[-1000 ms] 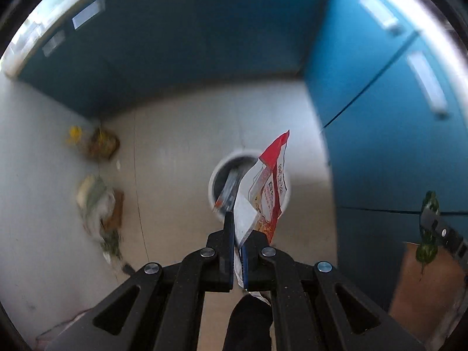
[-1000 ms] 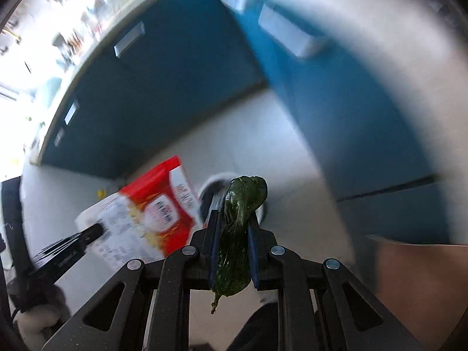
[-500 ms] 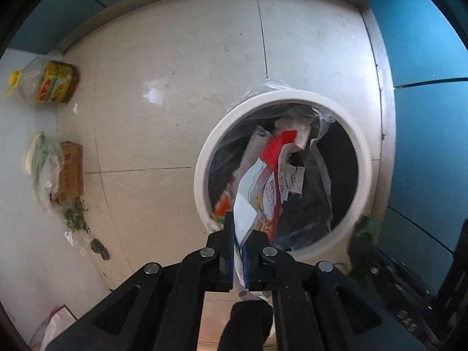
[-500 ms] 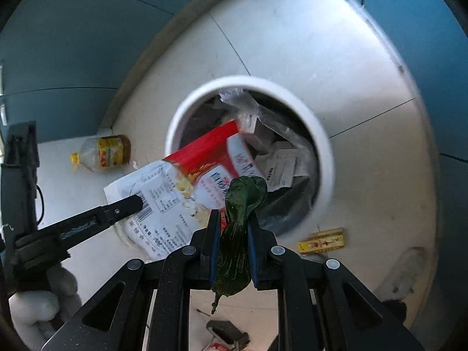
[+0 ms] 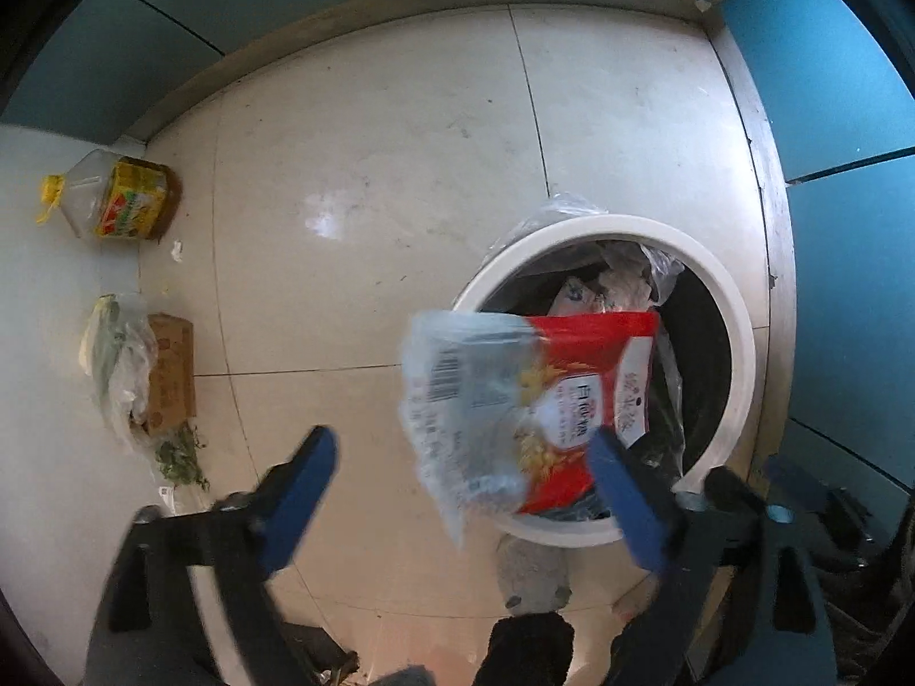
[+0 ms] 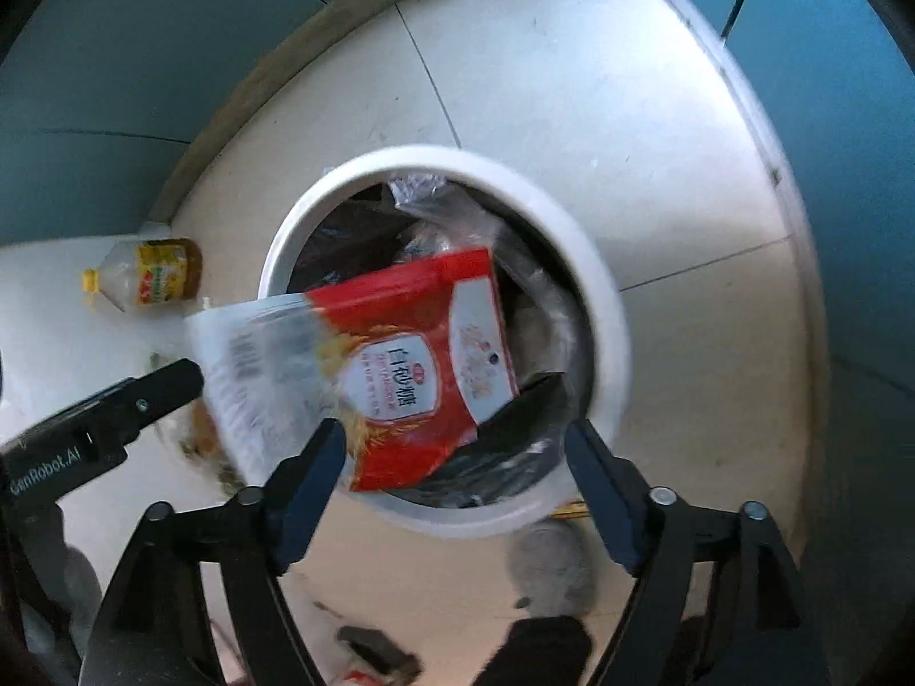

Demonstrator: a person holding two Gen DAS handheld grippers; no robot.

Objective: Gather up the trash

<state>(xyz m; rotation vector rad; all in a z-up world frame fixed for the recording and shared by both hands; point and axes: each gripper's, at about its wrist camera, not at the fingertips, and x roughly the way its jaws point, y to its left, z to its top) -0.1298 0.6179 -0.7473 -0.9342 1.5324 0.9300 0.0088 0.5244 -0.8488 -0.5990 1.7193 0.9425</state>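
While your left tool [image 5: 463,469] and right tool [image 6: 454,457] both stand spread, the red packet [image 5: 549,394] hangs loose over the bin [image 5: 738,343], rim at three o'clock.

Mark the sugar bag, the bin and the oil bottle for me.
sugar bag [image 6: 412,366], right wrist view, on its red printed front.
bin [image 6: 600,297], right wrist view, on its white rim.
oil bottle [image 5: 128,203], left wrist view, on its yellow label.

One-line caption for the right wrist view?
Open right hand-held gripper above white trash bin; red-and-clear sugar bag mid-drop.
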